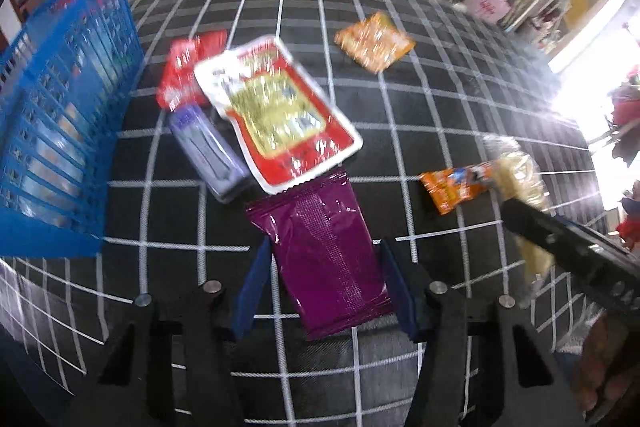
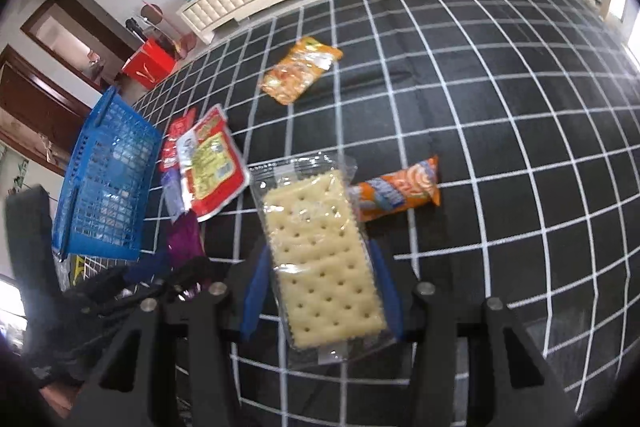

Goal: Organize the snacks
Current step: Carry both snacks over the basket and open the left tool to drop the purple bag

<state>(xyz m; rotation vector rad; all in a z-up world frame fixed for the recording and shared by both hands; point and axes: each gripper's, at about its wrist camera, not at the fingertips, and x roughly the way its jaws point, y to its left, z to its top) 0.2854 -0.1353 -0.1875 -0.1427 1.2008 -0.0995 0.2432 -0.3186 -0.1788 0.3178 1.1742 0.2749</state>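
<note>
A: Step? I'm mid-carry on both sides. Left gripper (image 1: 322,283) pinches the purple pouch (image 1: 326,259) between its blue pads; right gripper (image 2: 320,291) pinches the clear cracker pack (image 2: 320,255).

B: Where do they go?

A: My guess, the blue basket (image 2: 104,183). It sits left of the red-and-white packet (image 2: 212,167), close beside it. Both held packs look lifted off the checked cloth (image 2: 500,147), not certain.

B: Basket contents?

A: Something pale shows through the mesh, too blurred to name.

B: Next move?

A: Swing each pack over the basket rim, then spread the gripper. Left side is nearer. Loose ones right of the red-and-white packet: orange pouch (image 2: 300,69), orange wrapped roll (image 2: 400,191).
</note>
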